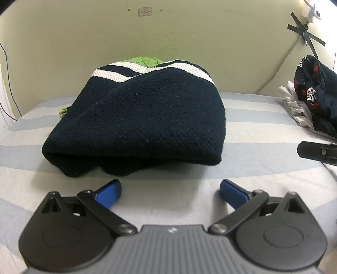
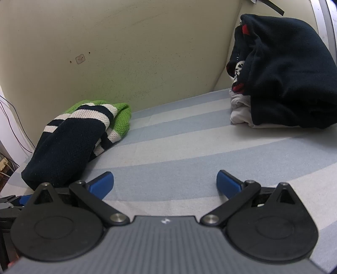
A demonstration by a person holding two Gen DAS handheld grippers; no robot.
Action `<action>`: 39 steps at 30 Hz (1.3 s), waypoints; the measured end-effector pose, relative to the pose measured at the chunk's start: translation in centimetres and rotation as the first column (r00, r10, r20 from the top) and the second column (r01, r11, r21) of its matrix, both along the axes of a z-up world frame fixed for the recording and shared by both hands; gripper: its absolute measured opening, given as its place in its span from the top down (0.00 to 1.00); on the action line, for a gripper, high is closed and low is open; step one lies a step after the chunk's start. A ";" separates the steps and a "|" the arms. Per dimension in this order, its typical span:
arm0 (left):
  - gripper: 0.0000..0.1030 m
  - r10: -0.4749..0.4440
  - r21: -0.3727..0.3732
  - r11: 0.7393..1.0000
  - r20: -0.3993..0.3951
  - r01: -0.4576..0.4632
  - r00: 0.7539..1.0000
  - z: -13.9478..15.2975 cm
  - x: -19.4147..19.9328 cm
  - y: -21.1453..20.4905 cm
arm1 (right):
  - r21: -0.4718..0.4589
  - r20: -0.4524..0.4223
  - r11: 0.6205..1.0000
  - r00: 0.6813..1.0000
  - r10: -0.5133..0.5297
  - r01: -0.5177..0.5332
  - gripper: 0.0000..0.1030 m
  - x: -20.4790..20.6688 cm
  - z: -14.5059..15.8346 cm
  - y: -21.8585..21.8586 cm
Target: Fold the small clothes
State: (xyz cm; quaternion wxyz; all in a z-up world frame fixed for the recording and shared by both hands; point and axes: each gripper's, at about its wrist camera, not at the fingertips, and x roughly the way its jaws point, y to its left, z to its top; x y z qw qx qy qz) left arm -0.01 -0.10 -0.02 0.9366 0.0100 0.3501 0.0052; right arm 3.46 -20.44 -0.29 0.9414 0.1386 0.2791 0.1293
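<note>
No lettering, label or number can be read anywhere.

The sweater (image 1: 134, 118) – navy knit with white stripes and green edging – lies folded on the striped sheet by the wall; a pile (image 2: 282, 80) of dark and white clothes sits well apart, in the corner.

Surface: a bed sheet (image 2: 189, 147) in pale blue and white bands ran to the wall.
Wall: cream wall (image 1: 189, 42), scuffed, with a small plate (image 1: 145, 11) high up.
Corner: black tape (image 1: 305, 33) crossed near the right corner.
Left edge: dark cables (image 2: 12, 120) hung down.
</note>
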 end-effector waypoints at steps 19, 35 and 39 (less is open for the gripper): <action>0.00 -0.027 -0.005 1.000 0.036 0.027 0.999 0.3 -2.2 1.3 | 0.035 0.004 0.999 1.000 0.000 0.000 0.00 -0.5 0.0 -0.2; 0.00 0.054 -0.109 0.993 0.066 -0.046 0.996 0.7 -2.9 3.7 | 0.052 0.002 0.999 1.000 -0.004 0.004 0.00 -0.3 0.1 -0.3; 0.00 0.080 -0.118 0.990 0.075 -0.070 0.994 0.9 -3.1 4.1 | 0.055 0.003 0.998 1.000 -0.005 0.004 0.00 -0.4 0.0 -0.4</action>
